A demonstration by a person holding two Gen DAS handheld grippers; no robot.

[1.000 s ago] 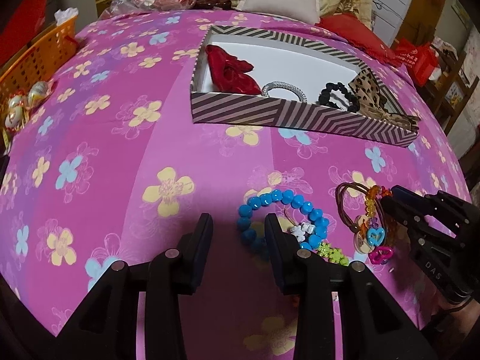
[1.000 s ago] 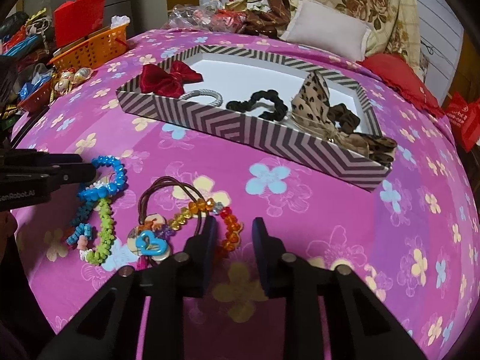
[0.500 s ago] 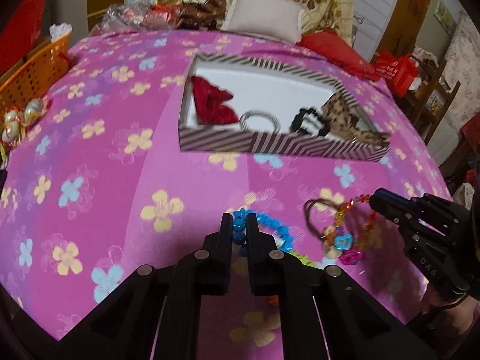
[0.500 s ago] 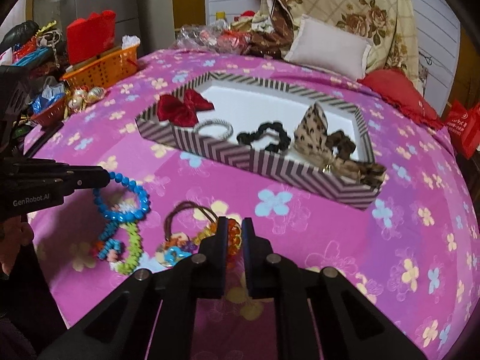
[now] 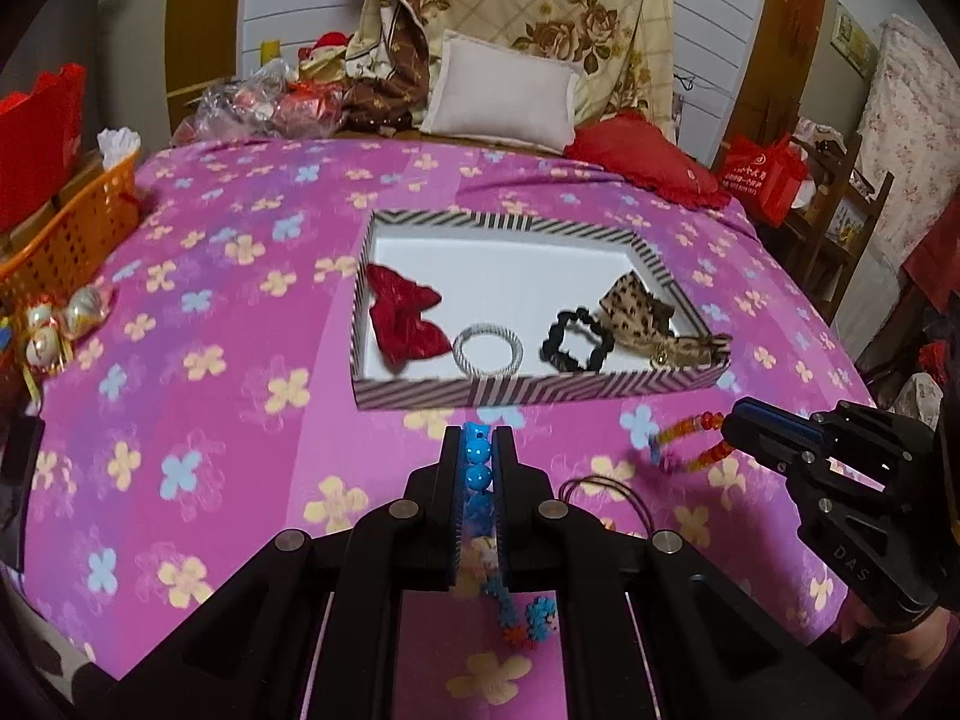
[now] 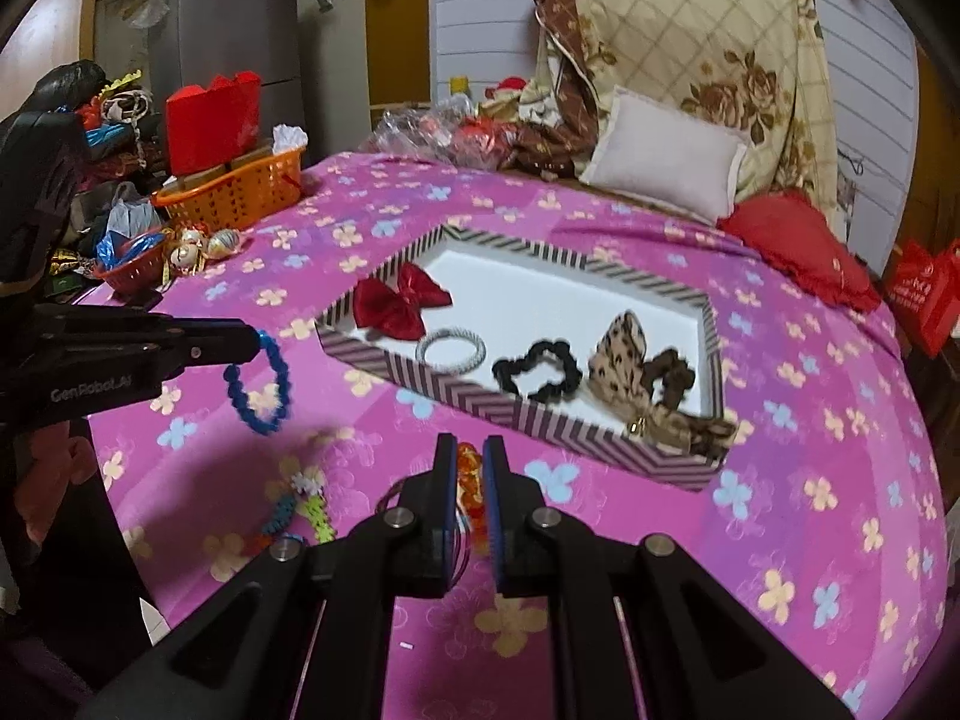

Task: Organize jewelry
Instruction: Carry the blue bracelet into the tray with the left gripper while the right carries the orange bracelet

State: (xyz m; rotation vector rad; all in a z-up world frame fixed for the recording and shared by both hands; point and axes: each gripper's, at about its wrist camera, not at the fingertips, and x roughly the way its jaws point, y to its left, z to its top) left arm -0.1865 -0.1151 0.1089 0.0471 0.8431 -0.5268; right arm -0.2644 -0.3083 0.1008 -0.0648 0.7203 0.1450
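Pink cloth [image 5: 198, 420] printed with yellow and blue flowers covers the whole work surface, a bed. Near its middle sits a striped box [image 5: 528, 387] with a white floor, holding a red bow [image 5: 403, 324], a grey ring [image 5: 487, 349], a black scrunchie [image 5: 570, 341] and a leopard bow [image 5: 637, 313] draped over its right corner.

Left gripper [image 5: 479, 450] is clamped on a blue bracelet [image 5: 478, 459], lifted clear of the cloth; in the right view the bracelet [image 6: 259, 383] hangs as a loop from the fingertips. Right gripper [image 6: 467, 468] is closed on an orange bracelet [image 6: 470, 486], whose beads [image 5: 690, 441] trail from its tip in the left view, blurred. Both bracelets are in front of the box, outside it. A brown cord [image 5: 606, 495] and small bright bead pieces [image 6: 300, 507] lie on the cloth below the grippers.

At the head of the bed stand a pale cushion [image 5: 504, 93], a red pillow [image 5: 645, 159] and a rose-patterned quilt [image 5: 540, 6] against white panelling. An orange basket [image 6: 231, 192] sits at the left edge beside painted eggs [image 6: 204, 246], and a grey fridge [image 6: 231, 18] stands behind. A red bag [image 5: 765, 177] hangs at the right.
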